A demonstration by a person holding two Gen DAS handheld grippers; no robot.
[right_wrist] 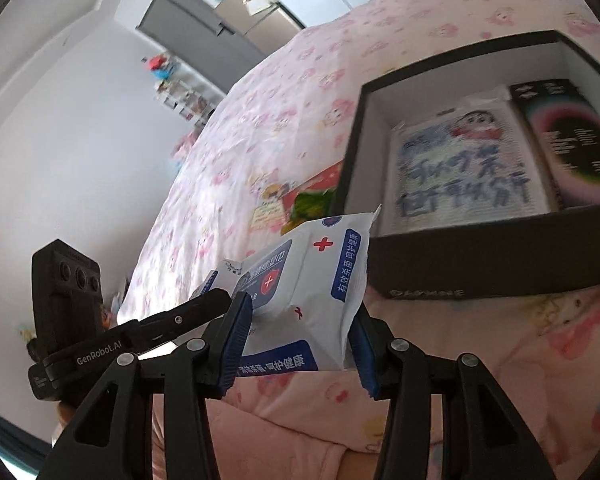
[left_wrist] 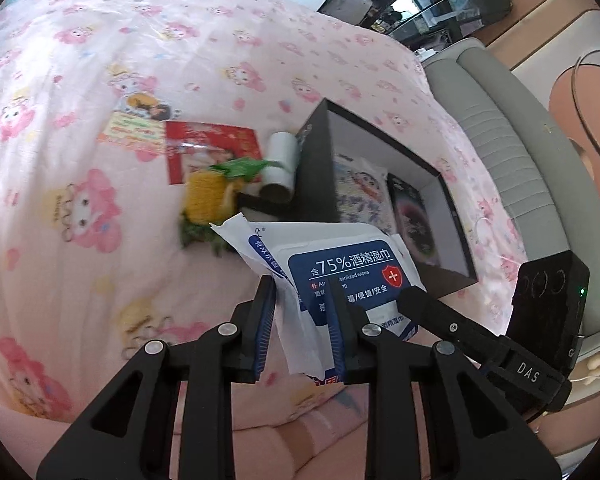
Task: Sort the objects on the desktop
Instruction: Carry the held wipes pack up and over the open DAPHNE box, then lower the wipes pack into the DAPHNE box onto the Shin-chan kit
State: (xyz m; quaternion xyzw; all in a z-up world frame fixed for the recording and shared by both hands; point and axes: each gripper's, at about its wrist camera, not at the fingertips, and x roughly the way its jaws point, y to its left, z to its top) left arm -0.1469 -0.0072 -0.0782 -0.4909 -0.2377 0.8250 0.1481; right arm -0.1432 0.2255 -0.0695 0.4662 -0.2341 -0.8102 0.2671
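Observation:
A white and blue pack of alcohol wet wipes (left_wrist: 340, 264) hangs in the air over the pink bed, held from both sides. My left gripper (left_wrist: 300, 284) is shut on the pack's crimped end flap. My right gripper (right_wrist: 300, 308) is shut across the pack's (right_wrist: 316, 268) body. Each gripper shows in the other's view: the right one (left_wrist: 412, 296) at the pack's right, the left one (right_wrist: 216, 300) at its left. Just beyond the pack stands an open black box (right_wrist: 480, 264) with white inner walls. It holds a cartoon-printed packet (right_wrist: 464, 168) and a dark card box (right_wrist: 572, 148).
Left of the black box (left_wrist: 316, 168) lie a white roll (left_wrist: 280, 164), a yellow corn toy (left_wrist: 206, 196), a red packet (left_wrist: 204, 144) and a sticker card (left_wrist: 140, 124) on the pink cartoon bedsheet (left_wrist: 80, 80). A grey padded headboard (left_wrist: 512, 152) runs along the right.

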